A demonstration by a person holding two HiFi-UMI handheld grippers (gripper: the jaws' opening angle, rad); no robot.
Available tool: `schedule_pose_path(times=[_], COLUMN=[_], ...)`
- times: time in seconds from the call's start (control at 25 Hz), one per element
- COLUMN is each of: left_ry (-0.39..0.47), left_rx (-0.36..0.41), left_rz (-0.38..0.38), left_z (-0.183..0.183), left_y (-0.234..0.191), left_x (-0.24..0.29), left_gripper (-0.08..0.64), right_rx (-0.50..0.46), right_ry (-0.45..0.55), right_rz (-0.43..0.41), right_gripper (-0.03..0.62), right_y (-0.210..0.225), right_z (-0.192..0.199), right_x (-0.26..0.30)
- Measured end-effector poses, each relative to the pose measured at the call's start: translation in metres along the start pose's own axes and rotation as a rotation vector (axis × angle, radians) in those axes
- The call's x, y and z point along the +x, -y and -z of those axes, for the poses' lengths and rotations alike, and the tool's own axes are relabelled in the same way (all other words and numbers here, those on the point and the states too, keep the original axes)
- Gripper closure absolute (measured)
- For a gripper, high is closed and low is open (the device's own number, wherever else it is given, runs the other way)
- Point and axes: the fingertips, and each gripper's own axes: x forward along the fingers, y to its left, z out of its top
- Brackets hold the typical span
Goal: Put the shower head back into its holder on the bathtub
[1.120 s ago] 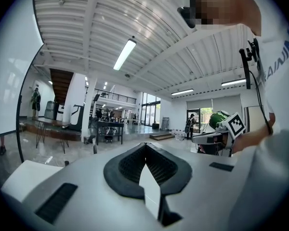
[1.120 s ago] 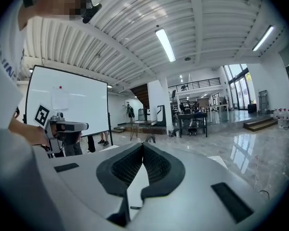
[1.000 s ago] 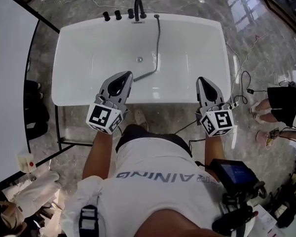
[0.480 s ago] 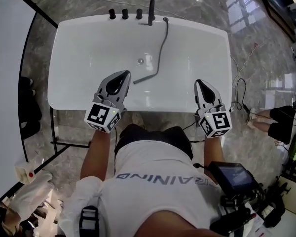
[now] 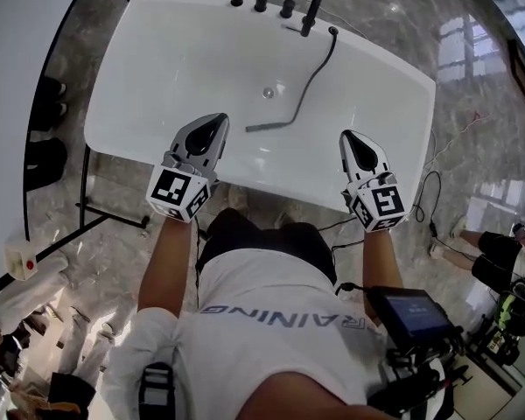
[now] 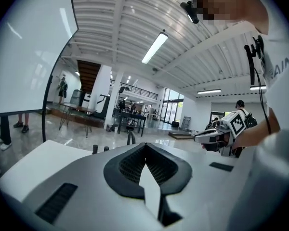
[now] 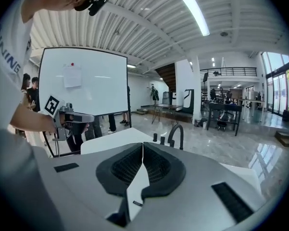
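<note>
The left gripper (image 5: 220, 118) is over the near rim of the bathtub (image 5: 140, 77), on its left half, with its jaws together and nothing between them. Inside the bathtub, on the floor just nearer than the drain (image 5: 267, 92), the shower head (image 5: 264, 127) lies flat as a dark bar roughly parallel to the near rim. It is closer to the left tool than to the right and is touched by neither. From its right end the hose (image 5: 313, 73) bends and runs up the bathtub floor to a small dark socket on the far rim, judged to be the holder (image 5: 333, 32). This sits just right of the spout (image 5: 312, 12) and the three knobs (image 5: 261, 1). The right gripper (image 5: 346, 136) is over the near rim on the right half, likewise closed and empty. The step in hand is judged to be the approach and pickup, with nothing of the task done. To do it well, the nearer tool should spread its jaws before it goes down into the bathtub. It should then close squarely across the bar's width, not along its length. A grip toward the hose end would leave the tip free to be aimed. The bathtub floor looks smooth and glossy, so a glancing touch could send the bar sliding. The lift toward the far rim should be slow, with the free tool guiding the slack hose clear of the spout. The bar should be lined up with the socket before it is lowered in.
</note>
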Motion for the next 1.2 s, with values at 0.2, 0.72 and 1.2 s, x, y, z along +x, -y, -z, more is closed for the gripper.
schedule_pose_path(times=[0.2,0.72,1.2], left_ry=[-0.044,-0.105,-0.235], left_rx=[-0.034,-0.076,-0.11], left_rz=[-0.066,-0.152,-0.108], left_z=[0.063,0.229,0.368], left_y=[-0.006,-0.083,-0.165], left_x=[0.033,0.114,0.17], left_gripper=[0.543,0.543,0.543], right_rx=[-0.001,-0.12,-0.294], right_ry=[-0.075,-0.208,-0.393], right_rz=[-0.134,-0.341,-0.495], right_gripper=[0.58,0.578,0.466], right_y=[0.014,0.016,-0.018], right_z=[0.063,0.231,0.402], right_x=[0.044,0.206,0.314])
